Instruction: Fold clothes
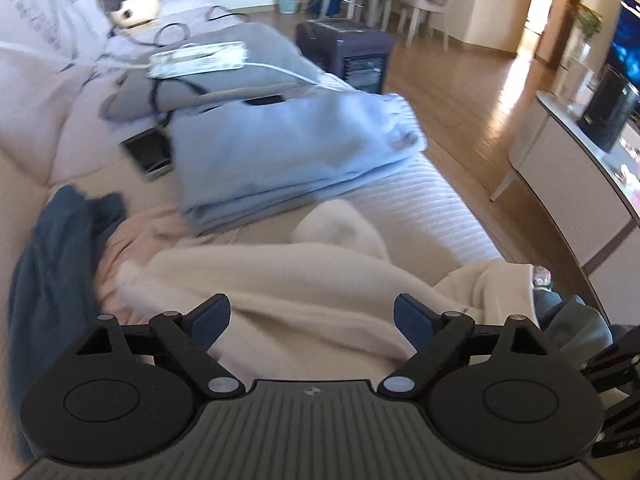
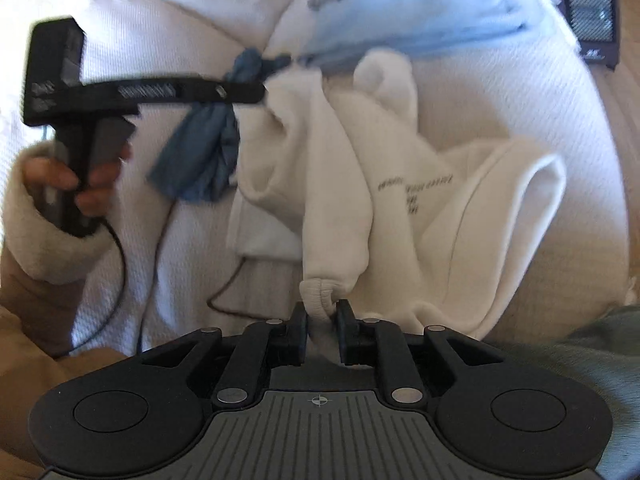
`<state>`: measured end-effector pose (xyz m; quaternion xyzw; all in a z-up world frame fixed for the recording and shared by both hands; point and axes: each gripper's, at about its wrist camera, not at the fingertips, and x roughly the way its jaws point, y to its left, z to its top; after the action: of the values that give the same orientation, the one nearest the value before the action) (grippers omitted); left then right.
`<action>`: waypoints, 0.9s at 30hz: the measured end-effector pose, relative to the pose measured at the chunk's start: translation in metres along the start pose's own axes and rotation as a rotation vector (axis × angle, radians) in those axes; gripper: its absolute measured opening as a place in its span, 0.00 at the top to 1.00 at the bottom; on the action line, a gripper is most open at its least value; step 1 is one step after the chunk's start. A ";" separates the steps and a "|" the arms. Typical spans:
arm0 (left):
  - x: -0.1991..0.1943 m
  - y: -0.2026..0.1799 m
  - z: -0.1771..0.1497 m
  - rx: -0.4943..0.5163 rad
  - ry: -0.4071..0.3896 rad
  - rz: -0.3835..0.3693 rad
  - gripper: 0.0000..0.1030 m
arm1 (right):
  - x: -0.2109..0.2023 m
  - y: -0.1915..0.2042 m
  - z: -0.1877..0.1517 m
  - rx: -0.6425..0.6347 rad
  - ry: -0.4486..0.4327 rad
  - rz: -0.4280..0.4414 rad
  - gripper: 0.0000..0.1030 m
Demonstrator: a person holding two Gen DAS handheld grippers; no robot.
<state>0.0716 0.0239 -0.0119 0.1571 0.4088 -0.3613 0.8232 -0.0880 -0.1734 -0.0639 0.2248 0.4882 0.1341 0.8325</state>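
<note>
My right claw pinched the cuff of the cream sweatshirt between nearly closed jaws, while my left claw hung wide open and empty just above that sweatshirt on the sofa. Beyond it lay a folded blue garment.

The dark blue garment runs off the left edge; the folded light-blue cloth is motion-blurred.

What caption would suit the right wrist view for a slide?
Right gripper fingers hold the ribbed cuff of a crumpled cream fleece sweatshirt on the sofa.
</note>
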 end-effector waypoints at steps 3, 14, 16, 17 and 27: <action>0.014 -0.010 0.005 0.035 0.021 -0.007 0.12 | -0.017 -0.004 0.002 0.025 -0.056 -0.019 0.76; 0.051 -0.008 0.010 0.037 0.099 0.030 0.12 | -0.044 -0.019 -0.002 0.089 -0.136 -0.022 0.68; 0.052 -0.008 0.010 0.038 0.104 0.030 0.12 | -0.046 -0.019 -0.002 0.087 -0.141 -0.026 0.66; 0.053 -0.008 0.010 0.039 0.106 0.031 0.12 | -0.048 -0.020 -0.001 0.088 -0.146 -0.028 0.66; 0.056 -0.011 0.010 0.052 0.115 0.033 0.07 | -0.071 -0.012 0.001 0.049 -0.142 -0.088 0.55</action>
<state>0.0919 -0.0154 -0.0496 0.2056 0.4435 -0.3485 0.7998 -0.1218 -0.2156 -0.0162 0.2324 0.4405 0.0690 0.8644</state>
